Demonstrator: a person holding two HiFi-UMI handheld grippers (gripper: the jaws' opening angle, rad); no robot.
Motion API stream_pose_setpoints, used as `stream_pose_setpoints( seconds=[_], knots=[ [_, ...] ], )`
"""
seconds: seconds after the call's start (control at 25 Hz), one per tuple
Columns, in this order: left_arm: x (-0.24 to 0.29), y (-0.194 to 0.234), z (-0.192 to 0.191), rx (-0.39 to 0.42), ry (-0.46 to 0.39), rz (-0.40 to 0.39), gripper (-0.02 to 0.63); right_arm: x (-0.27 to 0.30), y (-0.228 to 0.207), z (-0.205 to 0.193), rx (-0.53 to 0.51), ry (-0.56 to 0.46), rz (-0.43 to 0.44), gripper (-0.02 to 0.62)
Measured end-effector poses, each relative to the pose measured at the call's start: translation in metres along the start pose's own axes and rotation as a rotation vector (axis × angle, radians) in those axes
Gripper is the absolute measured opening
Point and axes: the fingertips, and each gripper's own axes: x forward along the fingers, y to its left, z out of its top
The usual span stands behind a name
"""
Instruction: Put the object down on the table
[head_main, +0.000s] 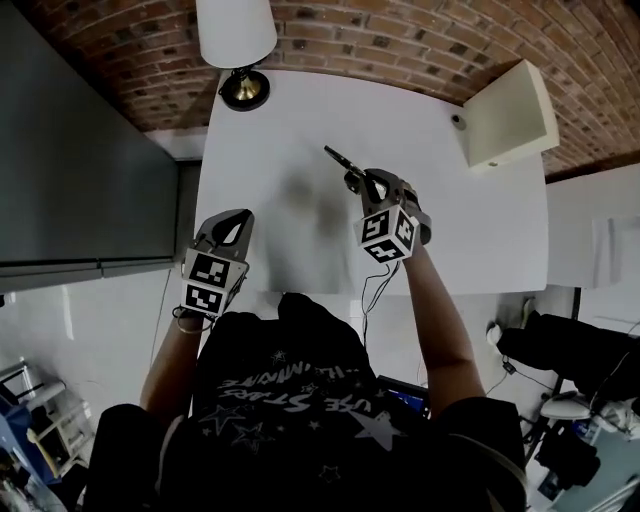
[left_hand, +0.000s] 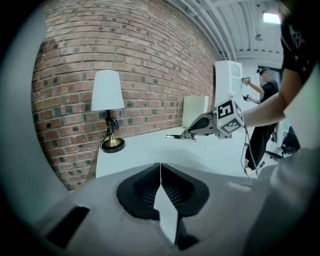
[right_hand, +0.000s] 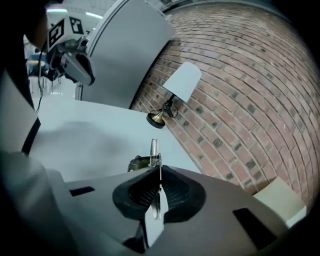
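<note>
I note the metal tool (head_main: 341, 158) pinched between the jaws of my right gripper (head_main: 368, 183), over the middle of the white table (head_main: 280, 130), its tip pointing toward the lamp (head_main: 238, 45) at the far left corner. My left gripper (head_main: 231, 228), jaws pressed together on nothing, sits over the near left corner.

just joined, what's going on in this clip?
A person stands at a white table with a claw in each hand. The right claw is shut on a thin metal tool held low over the table, its tip pointing toward the lamp at the far edge. The tool is not yet released. The left claw is shut and empty by the near edge.
</note>
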Motion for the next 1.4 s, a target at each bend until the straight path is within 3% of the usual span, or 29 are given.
stream_pose_setpoints(
  seconds=[0.52,0.88,1.4],
  knots=[
    [0.03,0.015,-0.004,-0.058,0.06,0.063,0.021,0.08,-0.015,-0.024,-0.462,-0.027,0.025,0.014],
    [0.039,0.014,-0.008,-0.08,0.077,0.065,0.021,0.098,0.003,-0.031,-0.523,-0.045,0.048,0.014],
    [0.033,0.01,-0.012,-0.083,0.082,0.081,0.021,0.105,0.006,-0.041,-0.53,-0.057,0.02,0.017]
  ],
)
